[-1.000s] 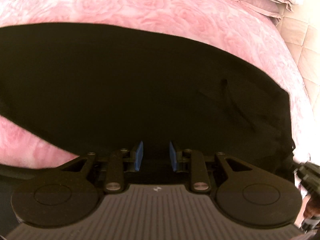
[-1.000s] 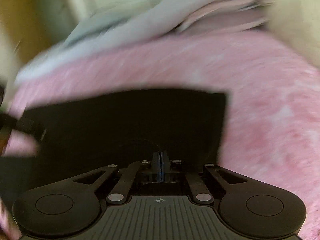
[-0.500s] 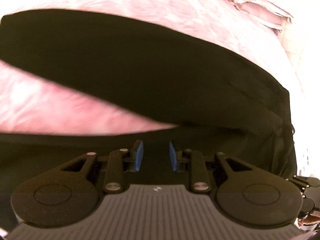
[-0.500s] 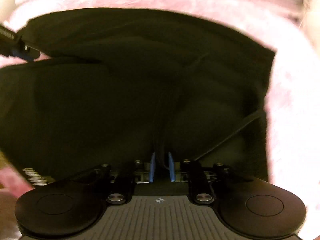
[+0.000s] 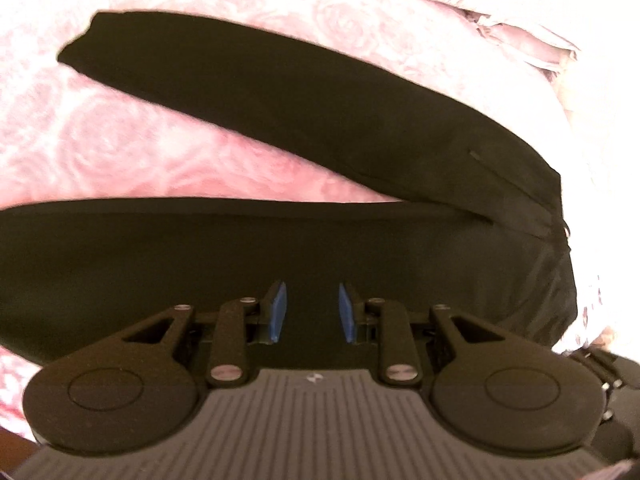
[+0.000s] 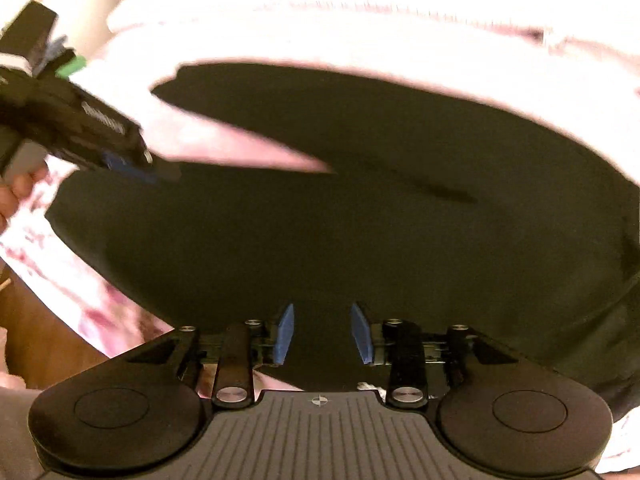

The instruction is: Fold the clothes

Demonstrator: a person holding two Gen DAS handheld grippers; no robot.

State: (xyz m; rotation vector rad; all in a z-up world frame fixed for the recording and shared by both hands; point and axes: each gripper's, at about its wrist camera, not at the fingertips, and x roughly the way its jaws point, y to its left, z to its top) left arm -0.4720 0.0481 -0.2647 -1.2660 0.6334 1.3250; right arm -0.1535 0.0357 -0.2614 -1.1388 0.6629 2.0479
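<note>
Lying spread on the pink bedspread (image 5: 168,152), the black trousers (image 5: 320,128) have their two legs parted in a V, with a wedge of bedspread showing between them. Relative to the trousers, the left gripper (image 5: 312,312) hovers over the nearer leg, its blue pads (image 5: 278,312) set apart with nothing between them but dark cloth behind. The farther leg runs away from it toward the upper left, its cuff end lying flat. The legs join at the trousers' right side, where a seam and a slit pocket show. Pale pillows (image 5: 520,12) lie beyond the trousers, at the far edge of the bedspread.

In the right wrist view the right gripper (image 6: 324,334) also stands with its pads spread and empty, above the trousers' near edge. The left gripper appears there at the trousers' left, over the leg, held in a hand (image 6: 20,188).
</note>
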